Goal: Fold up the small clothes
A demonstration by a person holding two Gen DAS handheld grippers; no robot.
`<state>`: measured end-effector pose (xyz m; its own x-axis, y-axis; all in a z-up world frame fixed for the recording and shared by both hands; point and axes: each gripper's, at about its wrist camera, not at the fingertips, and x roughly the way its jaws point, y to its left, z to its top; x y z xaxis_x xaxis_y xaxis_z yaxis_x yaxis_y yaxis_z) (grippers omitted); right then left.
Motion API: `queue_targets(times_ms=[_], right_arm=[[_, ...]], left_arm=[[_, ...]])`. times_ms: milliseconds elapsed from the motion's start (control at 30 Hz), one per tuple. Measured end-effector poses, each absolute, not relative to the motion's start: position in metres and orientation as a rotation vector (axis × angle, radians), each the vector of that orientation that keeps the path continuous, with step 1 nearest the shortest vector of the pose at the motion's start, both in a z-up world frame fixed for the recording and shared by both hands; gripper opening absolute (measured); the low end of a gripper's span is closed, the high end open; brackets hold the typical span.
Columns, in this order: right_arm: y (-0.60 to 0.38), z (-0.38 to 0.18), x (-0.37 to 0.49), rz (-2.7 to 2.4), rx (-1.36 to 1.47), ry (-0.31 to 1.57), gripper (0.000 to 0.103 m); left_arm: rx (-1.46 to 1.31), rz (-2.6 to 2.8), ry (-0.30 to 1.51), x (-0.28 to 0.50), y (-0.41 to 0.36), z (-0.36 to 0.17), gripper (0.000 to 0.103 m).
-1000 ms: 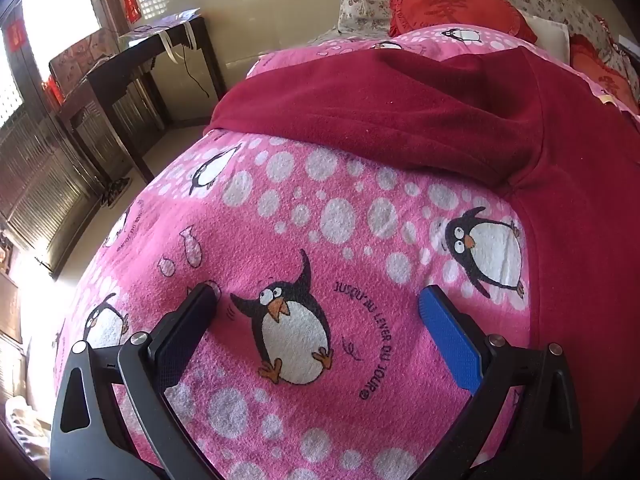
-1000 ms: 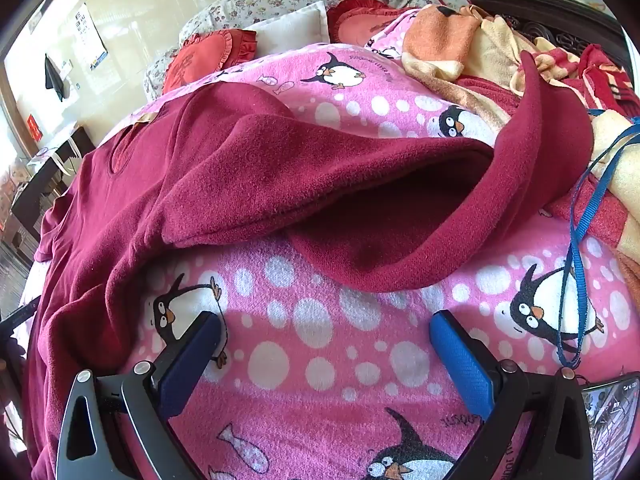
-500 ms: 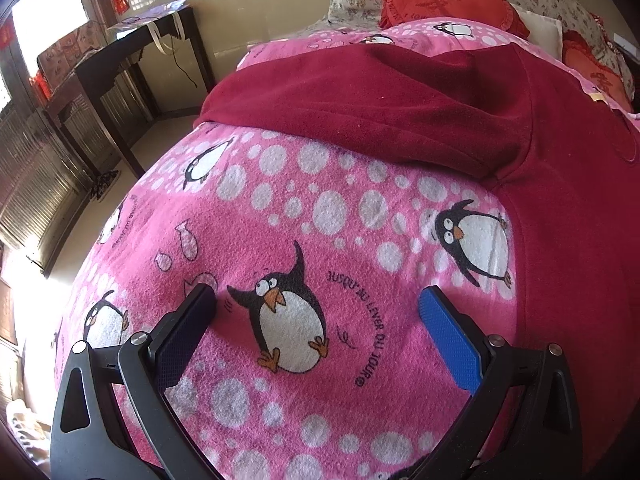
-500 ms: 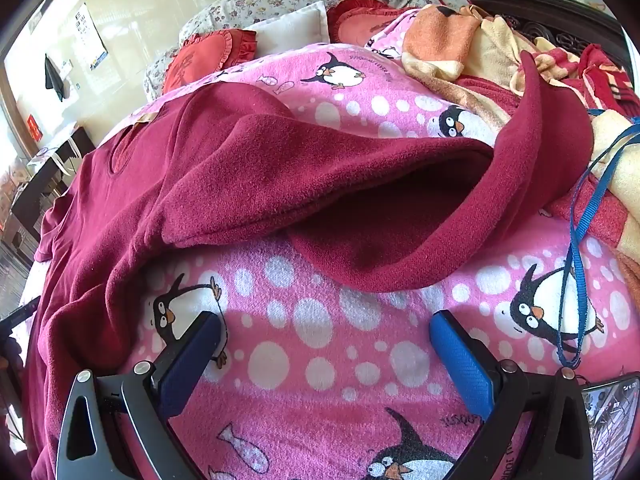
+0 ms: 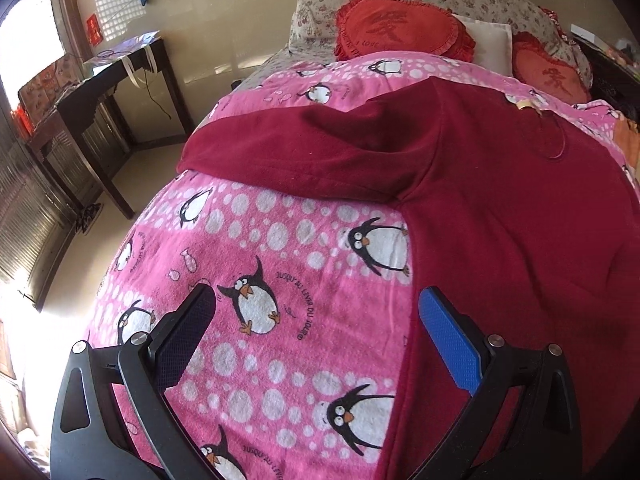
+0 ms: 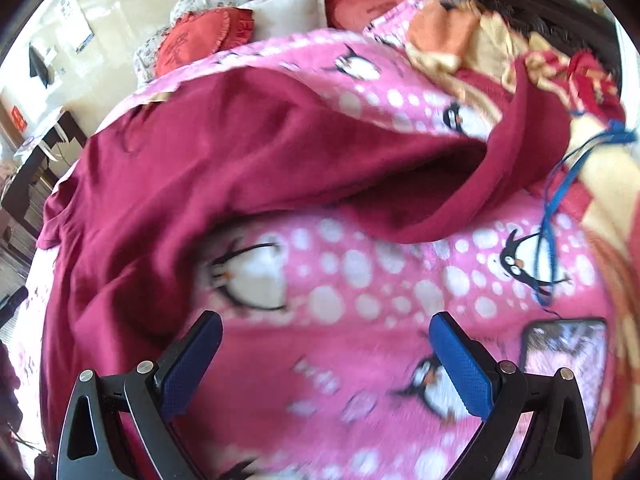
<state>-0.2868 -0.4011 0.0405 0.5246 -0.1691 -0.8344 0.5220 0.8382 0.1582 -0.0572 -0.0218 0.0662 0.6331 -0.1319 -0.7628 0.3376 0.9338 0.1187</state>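
On the left, the left gripper [image 5: 316,312] is held with its fingers spread wide and empty above the pink penguin blanket [image 5: 280,240]. It has been drawn back since a second ago, so more of the dark red garment [image 5: 500,200] is seen, spread from the near right to the far middle, one sleeve laid out to the left. On the right, the right gripper [image 6: 326,338], also wide and empty, has been shifted abruptly; its view is blurred. A fresh grasp is judged to be sought.
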Motion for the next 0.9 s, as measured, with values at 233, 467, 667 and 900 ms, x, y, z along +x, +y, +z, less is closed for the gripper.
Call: queue_targets(times_ms=[233,467,667,900], right_arm=[[-0.348,0.102,-0.281,-0.384,0.316,0.862,0.103],[-0.301,0.121,-0.254,-0.378,0.283,0.858,0.103],[-0.281,0.110,-0.238,-0.399,0.325,0.868,0.103],[-0.271,0.103,-0.224,-0.398,0.307,0.877,0.103]], left_arm=[[0.220,-0.347,0.838,-0.076,-0.046,0.082,0.102],[0.248,-0.412,0.814,-0.095,-0.065,0.093,0.102],[0.241,-0.462,0.826,-0.104,-0.074,0.096,0.102],[0.237,-0.497,0.836,-0.106,-0.085,0.097,0.102]])
